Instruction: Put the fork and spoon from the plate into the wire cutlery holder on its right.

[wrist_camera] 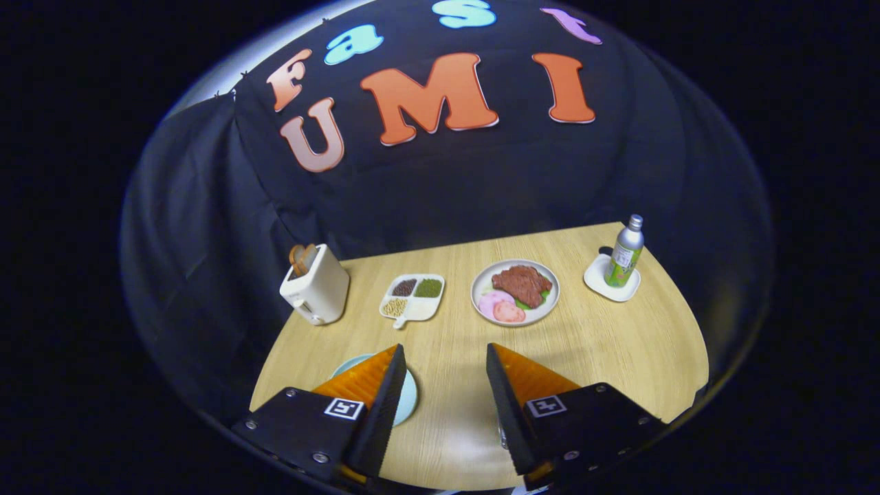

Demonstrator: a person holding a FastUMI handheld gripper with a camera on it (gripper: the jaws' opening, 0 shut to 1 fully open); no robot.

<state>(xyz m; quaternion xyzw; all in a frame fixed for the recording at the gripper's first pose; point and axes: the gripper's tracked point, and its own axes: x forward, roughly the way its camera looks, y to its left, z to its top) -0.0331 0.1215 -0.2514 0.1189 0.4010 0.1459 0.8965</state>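
While the jaws (443,385) stand spread wide apart with nothing between them but bare wood, the pale round-edged wooden worktop (619,344) carries a row of things beyond them. Furthest left stands one white toaster (316,285) with one brown slice of toast (302,258) sticking up from its slot. Next to it lies one white divided dish (412,299) with a short handle; it has three filled compartments, one dark brown, one green and one of pale beans. Nearer, just behind the left finger and partly hidden by it, lies one pale blue round plate (407,399); whether the fork and spoon lie on it I cannot tell, since the finger covers most of it. Right of the divided dish sits one white round plate (546,302) holding one brown slab of meat (521,283) on a green leaf, with pink slices in front. Furthest right stands one silver bottle with a green label (624,253), upright on one small white square coaster (608,285). Black cloth hangs as the booth's wall behind the worktop and round its left side.
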